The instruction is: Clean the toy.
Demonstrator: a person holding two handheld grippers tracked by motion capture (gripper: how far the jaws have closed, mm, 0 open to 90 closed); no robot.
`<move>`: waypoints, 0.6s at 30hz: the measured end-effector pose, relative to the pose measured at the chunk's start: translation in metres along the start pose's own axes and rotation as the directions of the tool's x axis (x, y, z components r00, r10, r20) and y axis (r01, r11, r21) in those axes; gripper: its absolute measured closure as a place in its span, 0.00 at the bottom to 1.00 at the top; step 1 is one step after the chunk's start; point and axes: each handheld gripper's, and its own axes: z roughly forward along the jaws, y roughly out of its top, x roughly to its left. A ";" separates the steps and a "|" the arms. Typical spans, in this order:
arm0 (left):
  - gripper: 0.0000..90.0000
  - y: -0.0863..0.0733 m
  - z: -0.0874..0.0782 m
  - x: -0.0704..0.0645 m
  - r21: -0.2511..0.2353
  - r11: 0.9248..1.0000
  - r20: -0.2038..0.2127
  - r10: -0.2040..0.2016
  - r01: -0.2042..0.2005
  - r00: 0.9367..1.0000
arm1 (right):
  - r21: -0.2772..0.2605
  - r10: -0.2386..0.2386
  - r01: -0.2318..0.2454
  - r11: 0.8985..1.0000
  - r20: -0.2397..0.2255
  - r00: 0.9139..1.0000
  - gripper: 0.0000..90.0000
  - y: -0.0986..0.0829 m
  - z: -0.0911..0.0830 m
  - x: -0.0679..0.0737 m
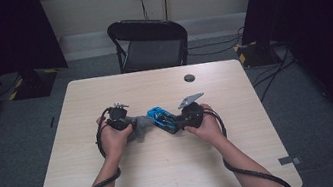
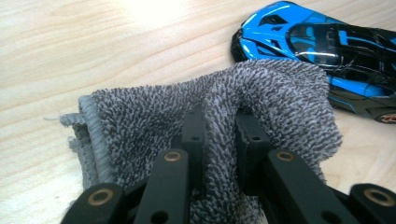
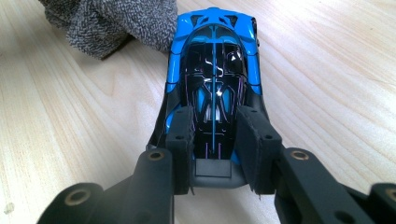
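1. My left claw (image 2: pixel 219 126) is closed on a fold of the grey terry cloth (image 2: pixel 210 107), the fabric pinched between its two jaws. The rest of the cloth bunches on the pale wooden surface (image 2: pixel 70 46).
2. My right claw (image 3: pixel 215 133) is clamped across the tail end of the glossy blue and black toy sports car (image 3: pixel 212 70), one jaw on each flank. The car sits flat on the surface with its nose pointing away from that claw.
3. In the high view the car (image 1: pixel 161 118) lies mid-surface between my two hands, and the cloth (image 1: pixel 140 126) lies just beside its nose; in the right gripper view the cloth appears to touch the nose.
4. I judge the step in hand to be wiping the car. To do it well, I would keep the right claw firm so the car cannot roll, and draw the cloth over the bodywork in light strokes.
5. The pinch holds only a narrow fold, so pressing hard could pull the cloth free.
6. Nearby, a small dark round disc (image 1: pixel 189 77) lies on the far part of the surface, well apart. A black folding chair (image 1: pixel 149 43) stands beyond the far edge. Neither stands in the way.
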 end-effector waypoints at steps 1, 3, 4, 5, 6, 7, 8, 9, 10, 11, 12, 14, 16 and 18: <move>0.85 0.000 0.000 0.001 0.001 1.000 -0.002 -0.002 0.002 1.000 | 0.001 0.000 0.000 1.000 0.000 1.000 0.75 0.000 0.000 0.000; 0.85 0.000 0.000 0.002 -0.001 1.000 -0.005 -0.004 0.004 1.000 | 0.000 0.002 -0.002 1.000 -0.001 1.000 0.75 0.000 0.000 0.000; 0.85 0.000 0.000 0.002 -0.002 1.000 -0.005 -0.006 0.006 1.000 | 0.001 0.004 -0.004 1.000 0.000 1.000 0.75 0.000 0.000 0.000; 0.85 0.000 0.000 0.002 -0.004 1.000 -0.010 -0.004 0.003 1.000 | -0.001 0.004 -0.004 1.000 0.000 1.000 0.75 0.000 0.000 0.000; 0.85 0.000 0.000 0.003 -0.006 1.000 -0.014 -0.006 0.006 1.000 | -0.002 0.004 -0.004 1.000 0.000 1.000 0.75 0.000 0.000 0.000; 0.85 0.000 0.000 0.003 -0.008 1.000 -0.015 -0.009 0.009 1.000 | -0.004 0.005 -0.005 1.000 -0.001 1.000 0.75 -0.001 0.000 0.000; 0.85 0.000 0.000 0.005 -0.011 1.000 -0.023 -0.008 0.008 1.000 | -0.005 0.005 -0.005 1.000 -0.002 1.000 0.75 -0.001 0.000 0.000; 0.85 0.000 0.000 0.006 -0.013 1.000 -0.027 -0.011 0.010 1.000 | -0.005 0.004 -0.004 1.000 -0.001 1.000 0.75 -0.001 0.000 0.000; 0.85 -0.001 0.000 0.007 -0.017 1.000 -0.027 -0.022 0.021 0.999 | -0.006 0.004 -0.004 1.000 0.000 1.000 0.75 -0.001 0.000 0.000; 0.85 -0.001 0.000 0.007 -0.018 1.000 -0.034 -0.021 0.021 0.999 | -0.005 0.004 -0.004 1.000 0.000 1.000 0.75 -0.001 0.000 0.000; 0.85 -0.001 0.000 0.008 -0.019 1.000 -0.041 -0.021 0.020 0.999 | -0.004 0.003 -0.003 1.000 0.001 1.000 0.75 -0.001 0.000 0.000; 0.85 0.000 -0.001 0.008 -0.021 1.000 -0.054 -0.021 0.020 0.998 | -0.005 0.004 -0.004 1.000 0.002 1.000 0.75 -0.001 0.000 0.000; 0.85 0.000 -0.002 0.009 -0.025 0.999 -0.065 -0.022 0.020 0.998 | -0.009 0.004 -0.004 1.000 0.001 1.000 0.75 -0.001 0.000 0.000; 0.85 -0.001 -0.003 0.011 -0.033 0.999 -0.072 -0.031 0.029 0.997 | -0.009 0.003 -0.003 1.000 0.000 1.000 0.75 -0.001 0.000 0.000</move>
